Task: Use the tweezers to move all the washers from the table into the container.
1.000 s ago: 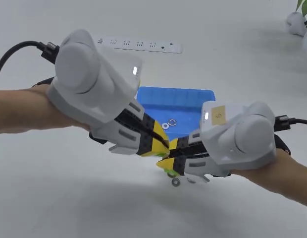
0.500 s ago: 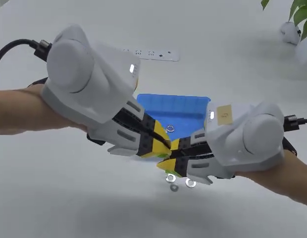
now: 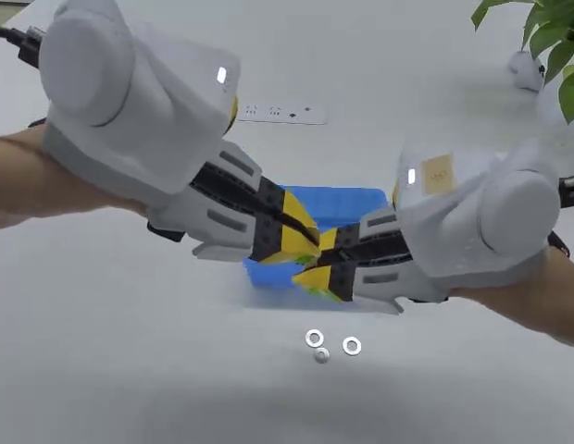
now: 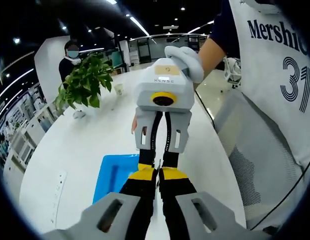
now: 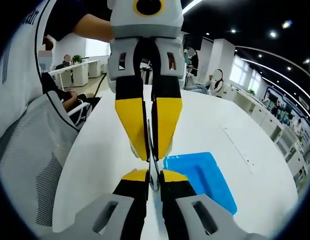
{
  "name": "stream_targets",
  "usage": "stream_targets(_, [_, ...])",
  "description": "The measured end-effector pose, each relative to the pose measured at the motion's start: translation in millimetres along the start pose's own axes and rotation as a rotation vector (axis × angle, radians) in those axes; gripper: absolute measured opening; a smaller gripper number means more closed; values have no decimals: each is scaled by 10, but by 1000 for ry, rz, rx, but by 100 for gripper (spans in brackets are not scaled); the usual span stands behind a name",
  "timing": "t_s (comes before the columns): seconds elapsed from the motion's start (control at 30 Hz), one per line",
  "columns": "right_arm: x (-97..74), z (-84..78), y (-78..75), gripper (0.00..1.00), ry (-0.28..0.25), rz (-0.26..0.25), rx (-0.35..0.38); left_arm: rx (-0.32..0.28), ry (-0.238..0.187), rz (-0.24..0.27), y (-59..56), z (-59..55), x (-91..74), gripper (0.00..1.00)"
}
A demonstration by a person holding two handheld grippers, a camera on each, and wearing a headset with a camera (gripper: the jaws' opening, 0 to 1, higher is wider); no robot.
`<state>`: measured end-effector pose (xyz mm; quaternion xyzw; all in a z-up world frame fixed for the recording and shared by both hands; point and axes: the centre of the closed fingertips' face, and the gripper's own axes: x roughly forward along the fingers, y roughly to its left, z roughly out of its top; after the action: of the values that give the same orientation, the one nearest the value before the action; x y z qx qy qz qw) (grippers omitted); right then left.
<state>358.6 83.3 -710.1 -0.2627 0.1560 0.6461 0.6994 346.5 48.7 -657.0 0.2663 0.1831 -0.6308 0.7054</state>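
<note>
- While clamping the tweezers [image 5: 154, 167] between left tongs [image 4: 151, 175] and right tongs [image 5: 154, 176], both closed, looks mid-regrip;
- Has washers [image 3: 314, 339] lying on the table [image 3: 130, 370], near the blue container [image 3: 343, 199];
- Next needs lowering tips onto one washer.

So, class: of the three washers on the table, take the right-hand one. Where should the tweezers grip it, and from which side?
Probably take the right-hand washer by its right rim: one tweezers tip in the hole, one outside, coming down from above. It lies flat on the table, and the other two washers sit close on its left.
</note>
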Motion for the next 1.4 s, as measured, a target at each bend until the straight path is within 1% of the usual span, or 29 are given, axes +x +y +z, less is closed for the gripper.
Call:
stream_targets(0.1, [-15, 27, -103, 9, -4, -15, -9, 9, -9, 17, 96, 32, -10, 7])
stream_targets(0.17, [-19, 37, -170, 9, -10, -25, -8, 16, -13, 26, 187, 14, 1, 7])
stream_targets(0.3, [1, 29, -296, 9, -7, -38, -17, 21, -16, 37, 312, 6, 13, 7])
stream_targets(0.33, [6, 22, -311, 9, -4, -40, -21, 22, -16, 40, 344, -4, 25, 7])
stream_targets(0.37, [23, -1, -357, 9, 4, -46, -35, 22, -15, 42, 372, -15, 39, 7])
stream_targets(0.47, [69, -66, -479, 9, 17, -53, -35, 18, -13, 48, 474, -51, 104, 7])
stream_targets(0.53, [96, -106, -529, 9, 22, -54, -33, 16, -12, 49, 532, -85, 147, 7])
stream_targets(0.63, [176, -190, -604, 9, 31, -56, -32, 9, -3, 51, 610, -180, 204, 7])
stream_targets(0.7, [243, -238, -617, 9, 38, -49, -21, -1, 5, 48, 638, -254, 235, 7])
stream_targets(0.83, [364, -343, -587, 9, 61, -23, -22, -23, 18, 27, 638, -394, 305, 7])
stream_targets(0.87, [396, -380, -574, 9, 67, -8, -15, -26, 23, 21, 631, -420, 318, 7])
stream_targets(0.9, [431, -434, -606, 9, 73, -4, -13, -32, 30, 17, 628, -465, 342, 7])
stream_targets(0.93, [463, -477, -610, 9, 81, 3, -12, -34, 33, 15, 628, -490, 356, 7])
stream_targets(1.0, [482, -502, -590, 9, 91, 11, -15, -43, 35, 5, 625, -532, 382, 7])
stream_targets(1.1, [492, -533, -581, 9, 98, 14, -9, -51, 36, 0, 633, -567, 406, 7])
stream_targets(1.33, [507, -566, -591, 10, 101, 9, 11, -59, 38, -2, 655, -594, 440, 7])
stream_targets(1.4, [505, -562, -595, 10, 97, 6, 15, -64, 33, -1, 662, -593, 443, 7])
